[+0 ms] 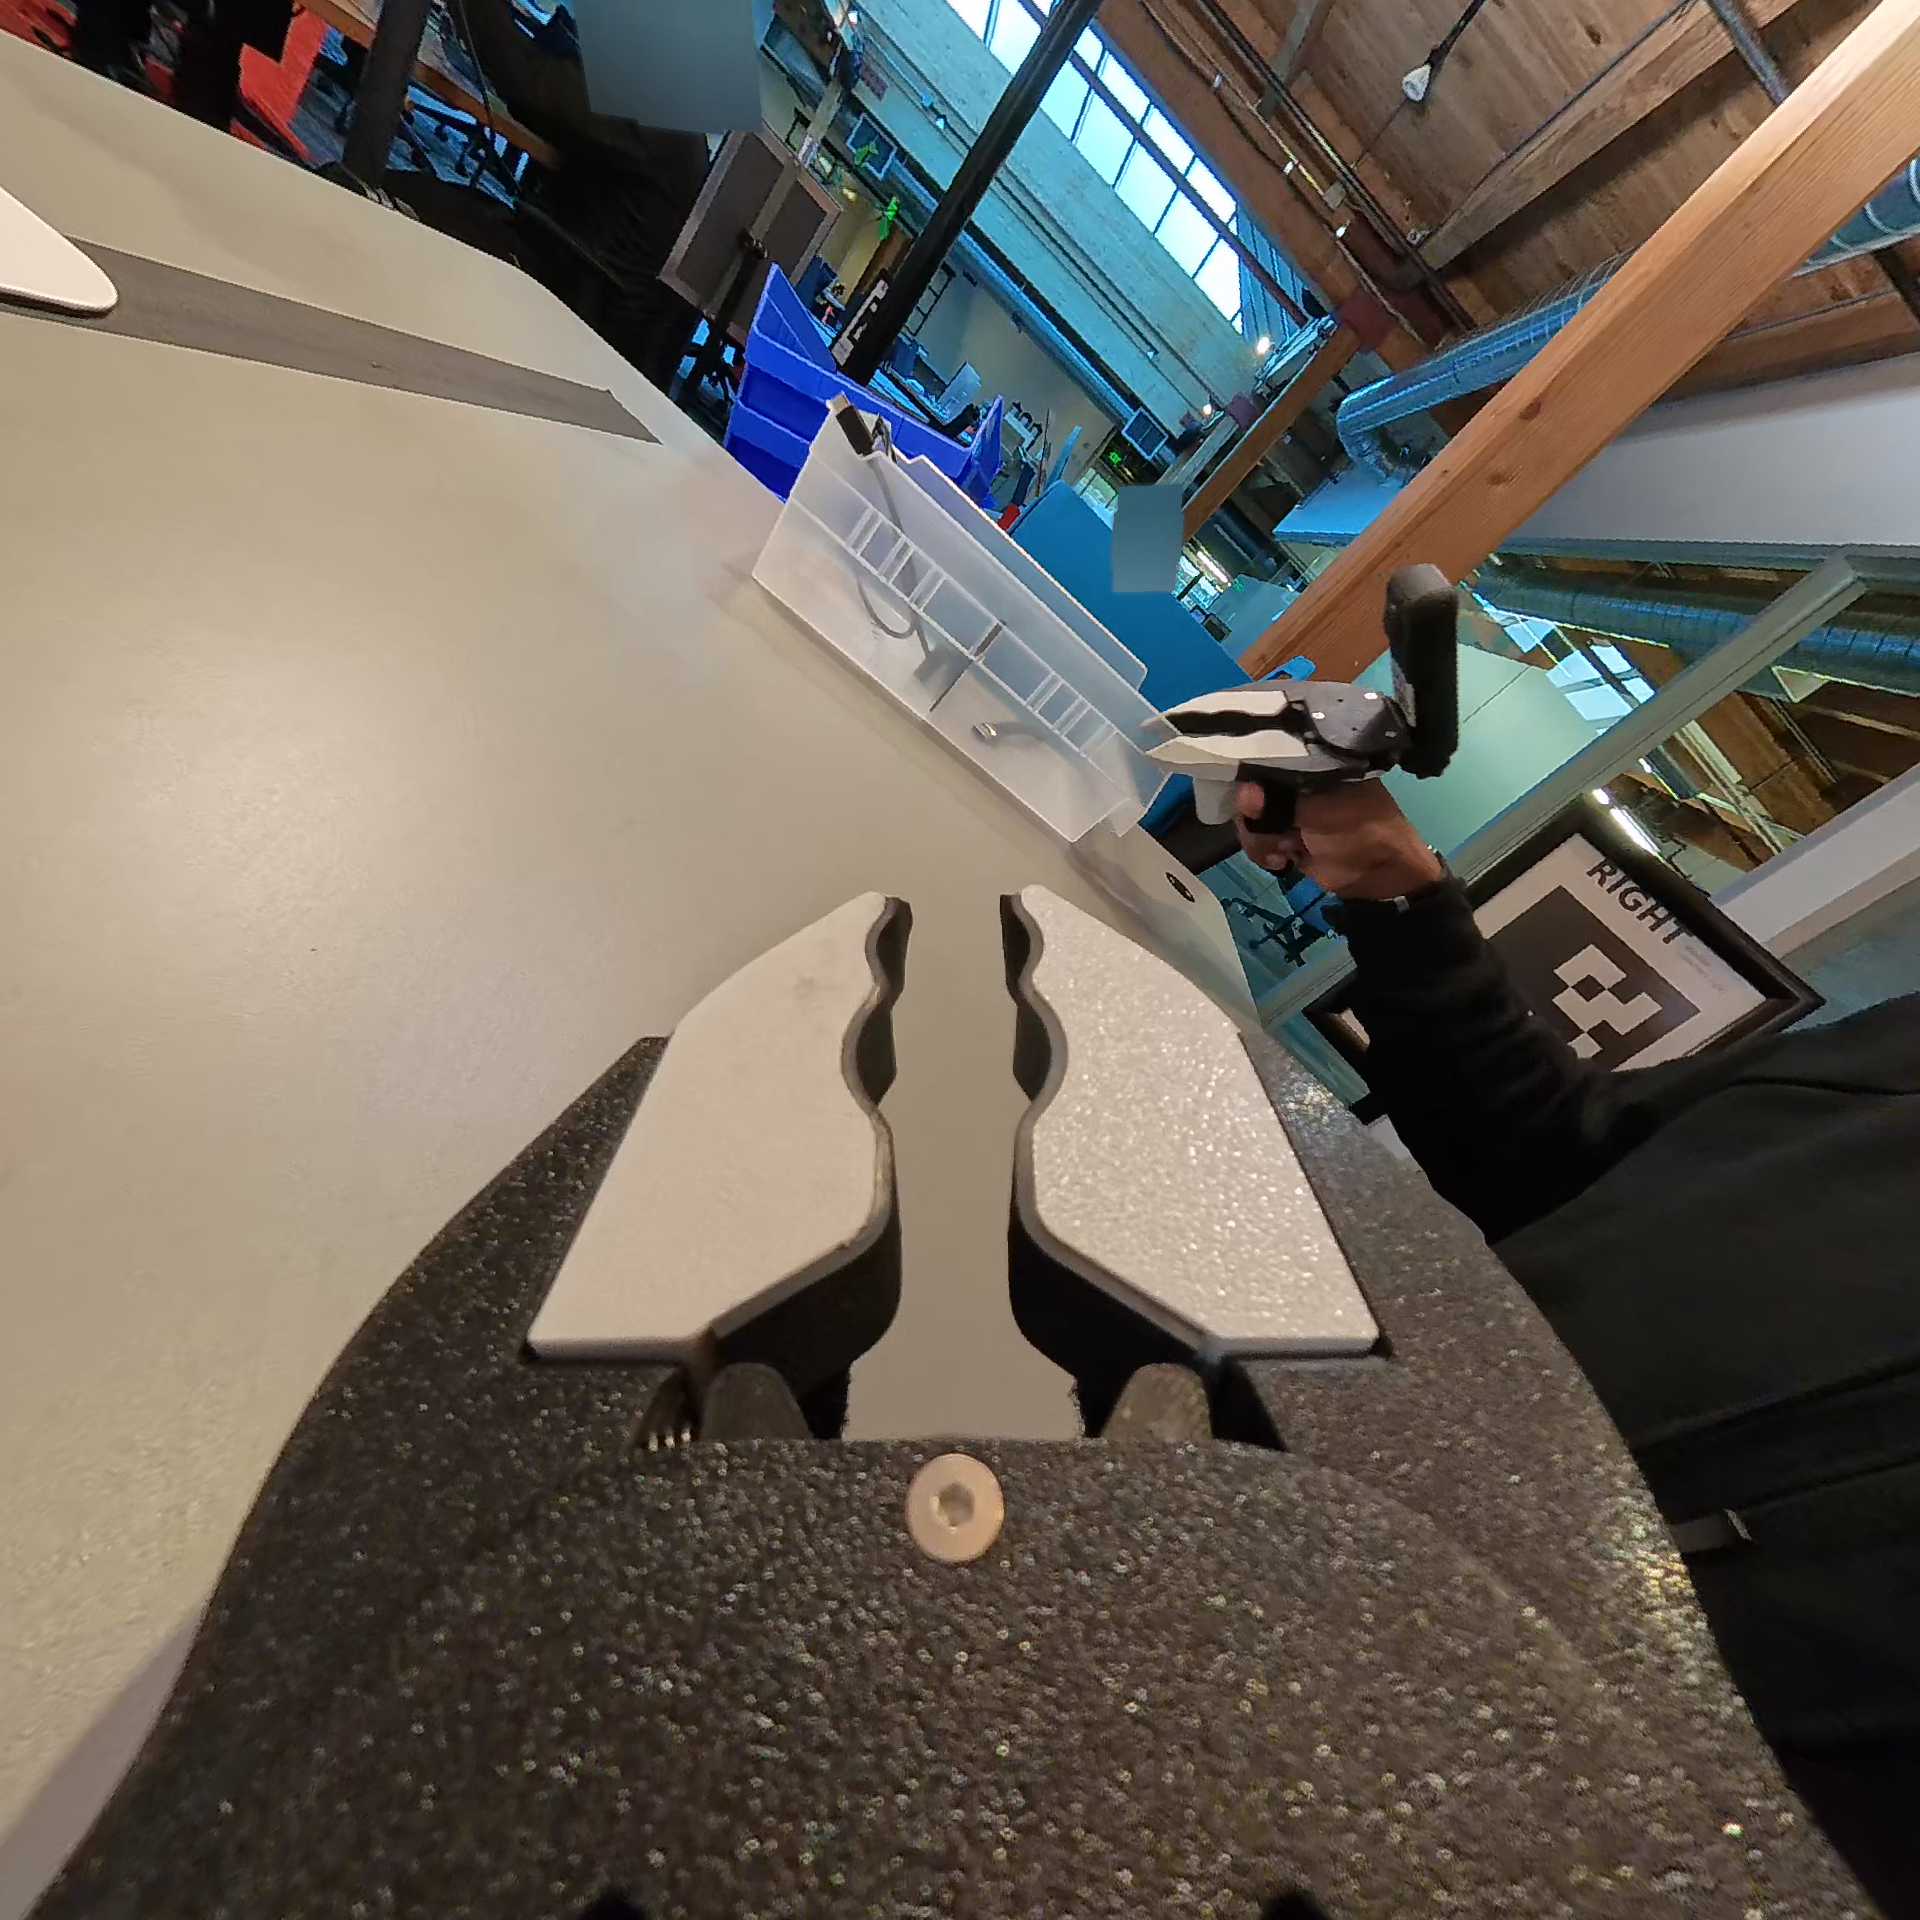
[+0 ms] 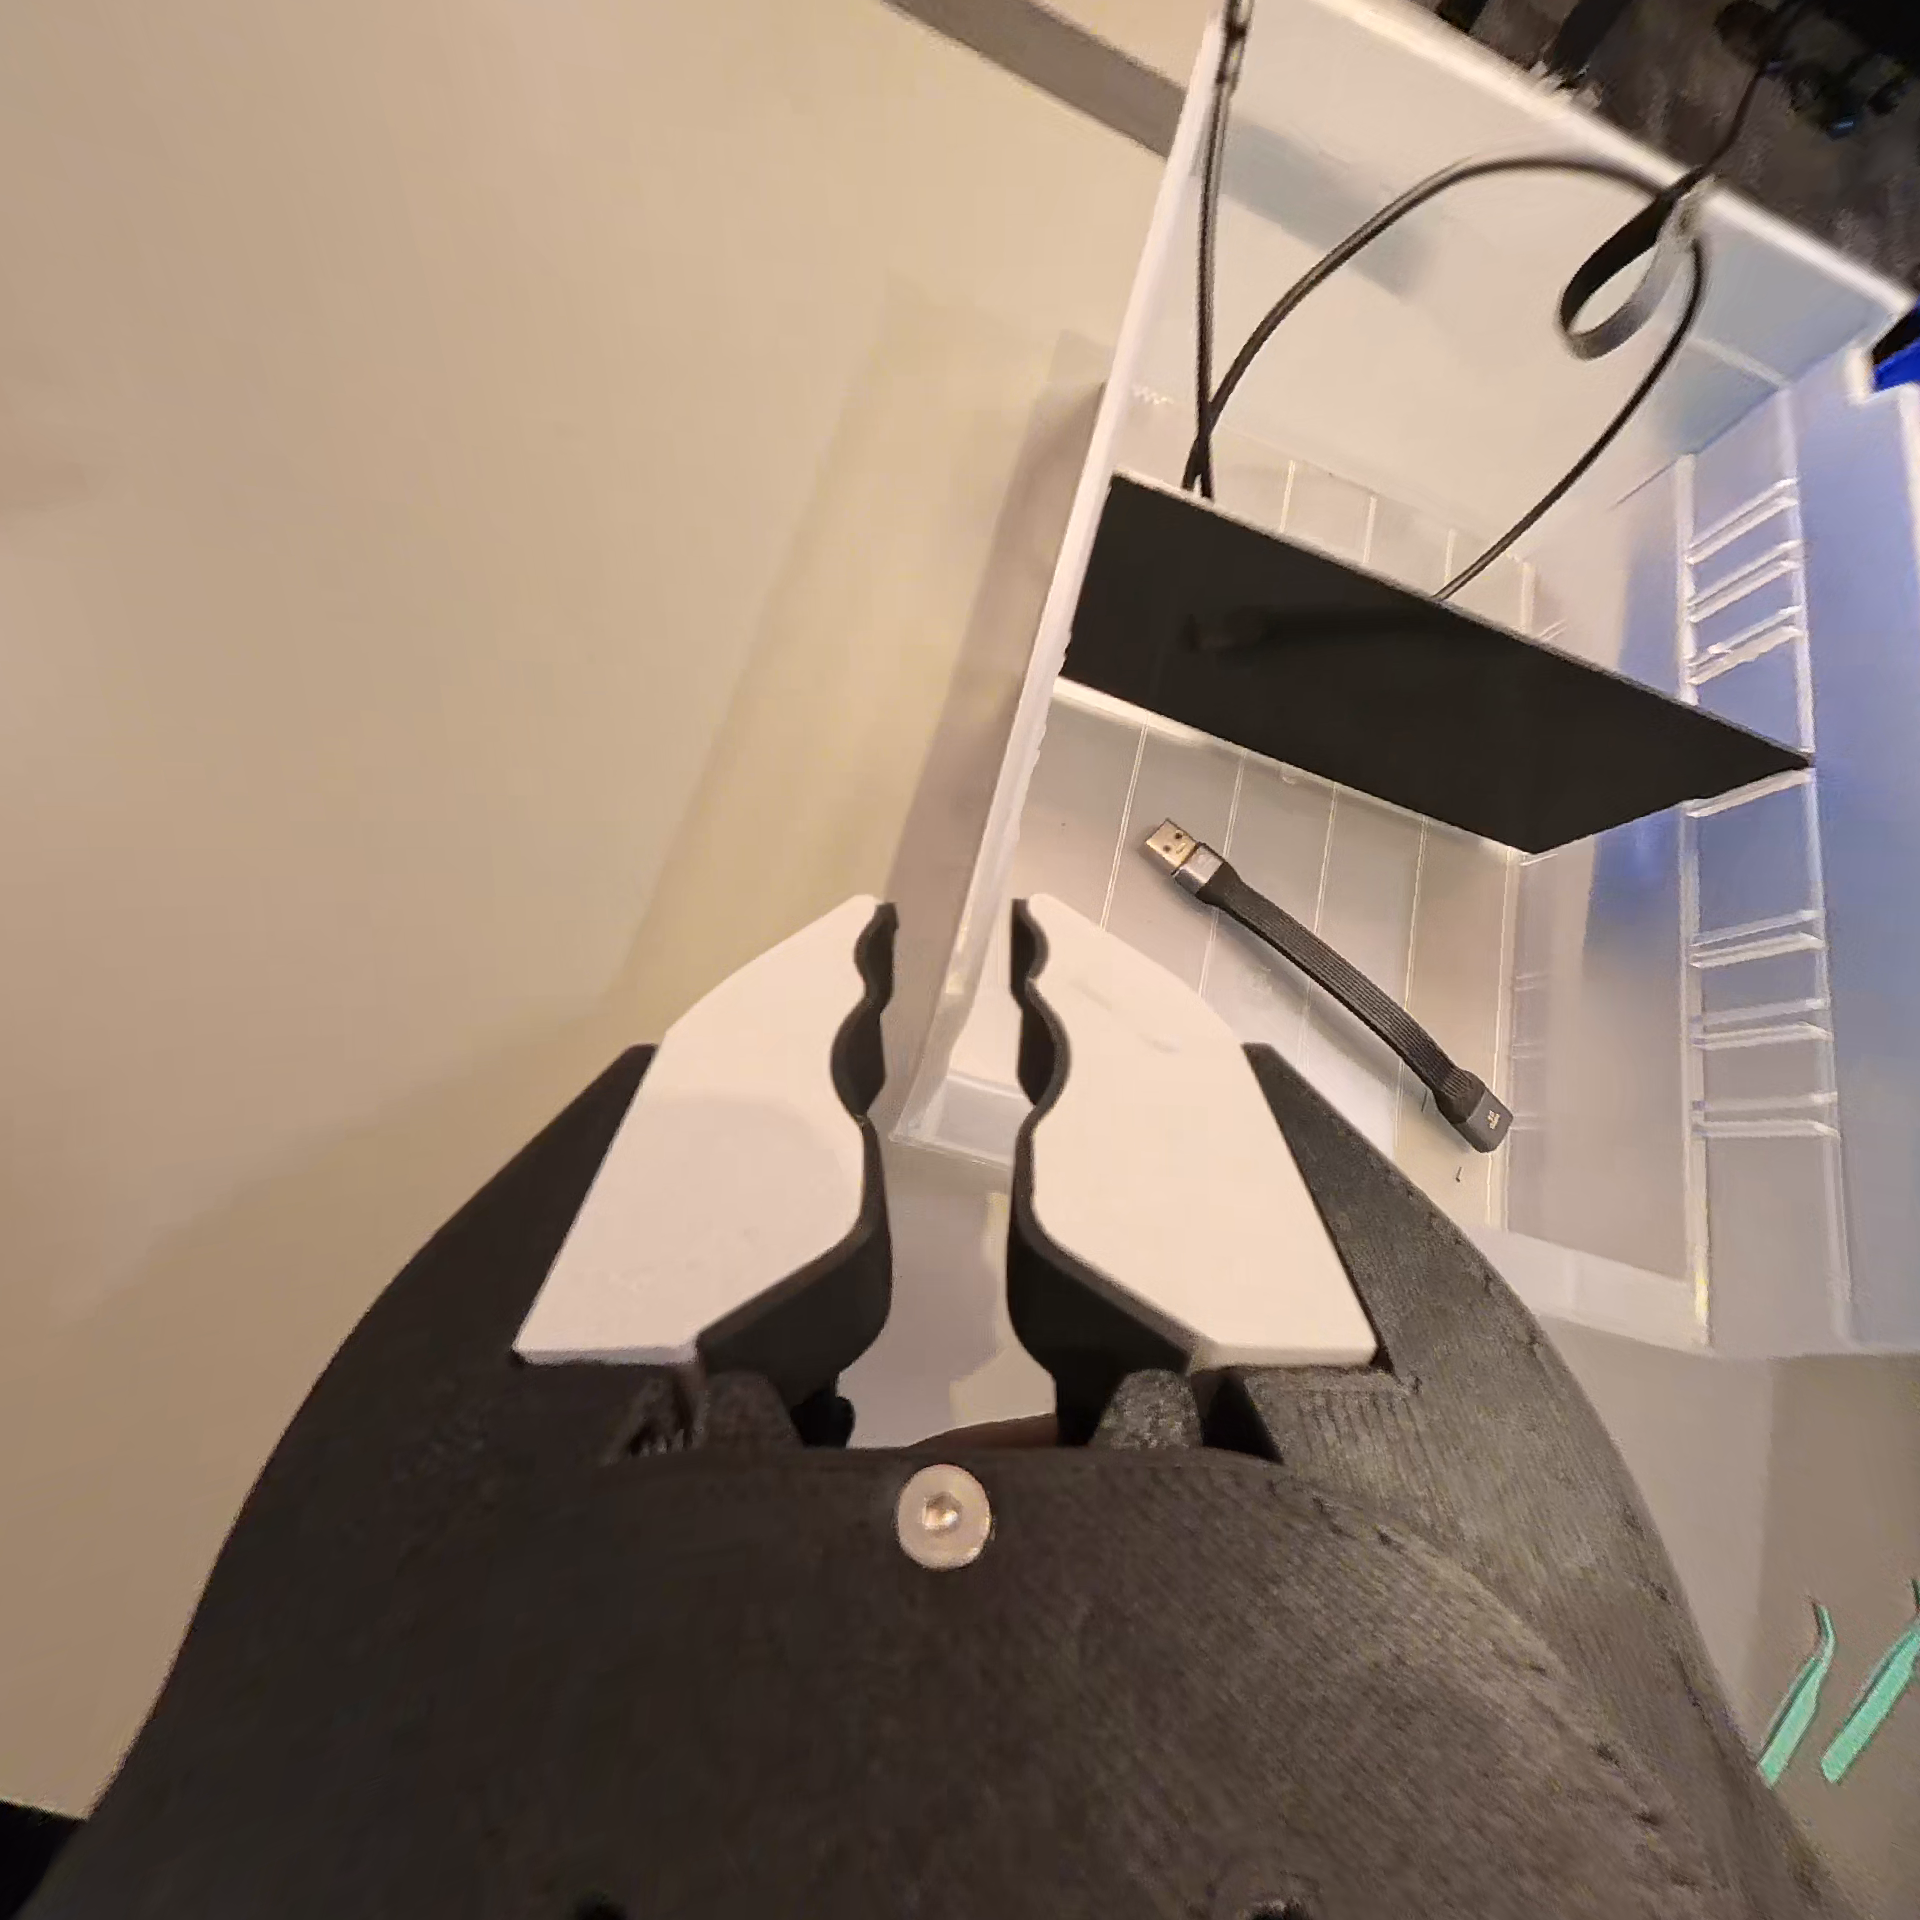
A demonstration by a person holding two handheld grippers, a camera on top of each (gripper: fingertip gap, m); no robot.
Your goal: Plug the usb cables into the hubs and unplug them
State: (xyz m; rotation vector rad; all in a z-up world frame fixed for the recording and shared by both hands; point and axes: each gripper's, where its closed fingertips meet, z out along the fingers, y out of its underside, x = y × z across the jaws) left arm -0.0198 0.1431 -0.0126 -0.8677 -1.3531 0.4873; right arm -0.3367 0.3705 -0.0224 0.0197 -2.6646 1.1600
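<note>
A short black USB cable (image 2: 1340,977) with a silver plug lies loose in the near compartment of a clear plastic bin (image 2: 1091,520). A black divider plate (image 2: 1403,675) crosses the bin. Behind it, long black cables (image 2: 1621,301) loop up over the far rim. I cannot make out a hub. My right gripper (image 2: 951,909) is open and empty, hovering over the bin's near-left wall. My left gripper (image 1: 954,904) is open and empty above the grey table (image 1: 312,831), short of the bin (image 1: 1039,613). The right gripper (image 1: 1151,740) shows at the bin's right end.
Two green tweezers (image 2: 1870,1704) lie on the table to the right of the bin. A white object (image 1: 42,260) sits at the far left of the table. A framed marker board (image 1: 1621,966) and blue bins (image 1: 800,384) stand beyond the table edge. The gap from one gripper's tips to the other's is roughly 40 centimeters. The white object (image 1: 42,260) lies some 35 centimeters from my left tips, 45 centimeters from my right tips.
</note>
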